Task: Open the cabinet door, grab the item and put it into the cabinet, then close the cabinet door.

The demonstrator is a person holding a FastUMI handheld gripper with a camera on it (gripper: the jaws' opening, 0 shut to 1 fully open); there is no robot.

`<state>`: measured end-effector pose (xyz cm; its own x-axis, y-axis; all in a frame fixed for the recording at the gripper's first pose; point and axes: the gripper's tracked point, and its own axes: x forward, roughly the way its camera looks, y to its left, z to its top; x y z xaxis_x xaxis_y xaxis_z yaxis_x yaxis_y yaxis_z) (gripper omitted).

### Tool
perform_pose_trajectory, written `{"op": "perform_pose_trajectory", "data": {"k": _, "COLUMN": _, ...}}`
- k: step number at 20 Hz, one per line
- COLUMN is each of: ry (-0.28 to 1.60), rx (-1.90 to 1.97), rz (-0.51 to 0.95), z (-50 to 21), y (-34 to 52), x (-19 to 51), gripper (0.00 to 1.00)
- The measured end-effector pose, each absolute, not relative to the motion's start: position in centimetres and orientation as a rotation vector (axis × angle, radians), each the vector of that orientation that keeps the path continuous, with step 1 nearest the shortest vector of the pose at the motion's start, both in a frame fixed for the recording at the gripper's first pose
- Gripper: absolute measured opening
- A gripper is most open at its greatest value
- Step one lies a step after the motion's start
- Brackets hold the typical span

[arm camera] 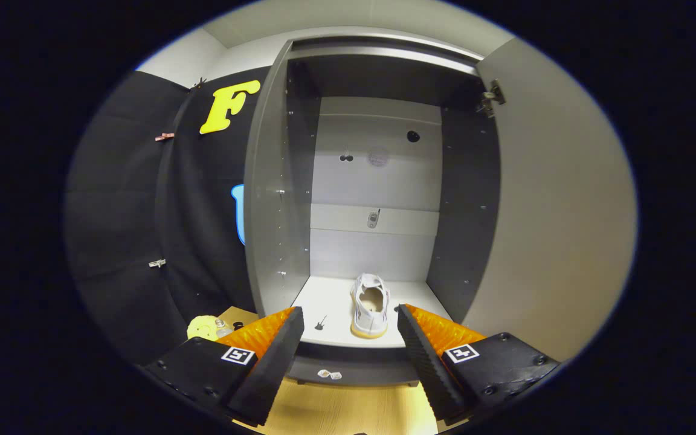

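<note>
The gripper [350,320] hangs with its fingers spread wide and nothing between them. Just ahead of the fingertips, slightly nearer the right finger, a white shoe [370,305] stands on the floor of the cabinet [275,241], whose door [559,199] is swung open beyond the right finger.

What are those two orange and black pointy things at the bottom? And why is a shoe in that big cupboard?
Those are the two fingers of a hand-held gripper, a grabbing tool that a person carries. A camera rides on it and looks forward, so you see what the tool sees. The fingers are spread open and hold nothing. Just beyond them stands a cabinet with its door swung open. A white shoe sits on the cabinet's bottom shelf. The job is to put it inside, then close the door.
</note>
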<state>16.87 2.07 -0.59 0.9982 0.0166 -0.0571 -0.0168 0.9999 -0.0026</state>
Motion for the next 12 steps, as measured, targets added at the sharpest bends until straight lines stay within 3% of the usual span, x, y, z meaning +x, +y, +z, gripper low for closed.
{"op": "perform_pose_trajectory", "data": {"k": 5, "ry": 0.021, "rx": 0.048, "rz": 0.019, "z": 0.0, "y": 0.3, "x": 7.9, "gripper": 0.98}}
{"op": "perform_pose_trajectory", "data": {"k": 12, "ry": 0.042, "rx": 0.064, "rz": 0.157, "z": -2.5, "y": -2.5, "x": -3.5, "gripper": 0.98}}
